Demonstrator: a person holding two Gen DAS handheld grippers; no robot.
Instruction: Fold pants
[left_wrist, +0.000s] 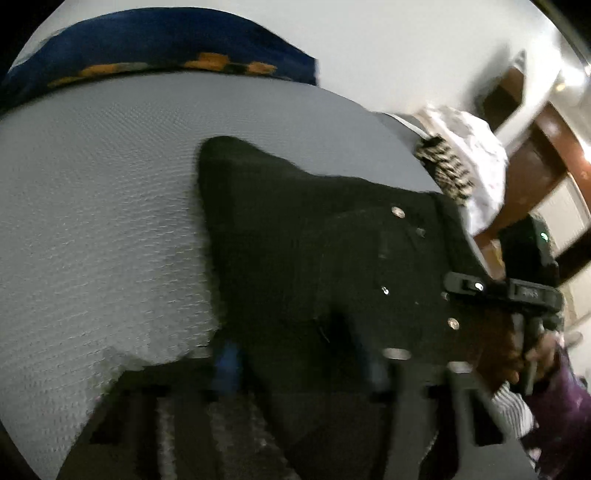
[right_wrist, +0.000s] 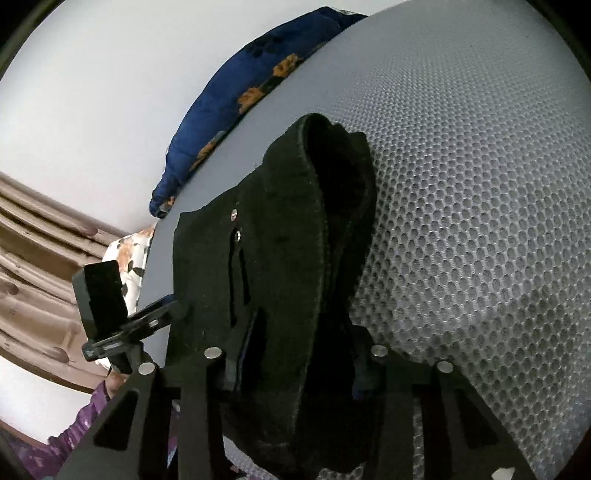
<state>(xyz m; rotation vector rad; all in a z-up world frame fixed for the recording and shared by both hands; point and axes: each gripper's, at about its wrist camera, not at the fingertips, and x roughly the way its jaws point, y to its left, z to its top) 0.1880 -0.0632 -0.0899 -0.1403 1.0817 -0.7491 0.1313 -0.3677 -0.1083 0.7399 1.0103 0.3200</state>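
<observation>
Your left tool (left_wrist: 299, 365) is pinching the black pants (left_wrist: 314, 236) at their near edge, fabric bunched up right between the fingers, though that view is pretty blurry so the pads themselves are hard to make out. Your right tool (right_wrist: 291, 373) is clamped on the pants (right_wrist: 280, 258) too, with a thick fold of the dark cloth running straight down between its fingers. No earlier shot to compare, so that's just how the grip looks here. The pants are lying on the grey mesh-textured mattress (left_wrist: 92, 206), spread from the near edge toward the far side, and in the right wrist view one end is rolled up into a loop standing off the surface. You can see metal rivets on the cloth in both views. At the far edge of the mattress (right_wrist: 480, 221) there's a dark blue blanket with orange patches (left_wrist: 159, 48), also showing at the far left in the right view (right_wrist: 236, 96). On the right of the left wrist view your hand (left_wrist: 509, 354) is around the right tool's handle, with a purple sleeve (left_wrist: 561, 406) just below. A white patterned cloth (left_wrist: 476, 158) sits at the far right edge of the bed.
</observation>
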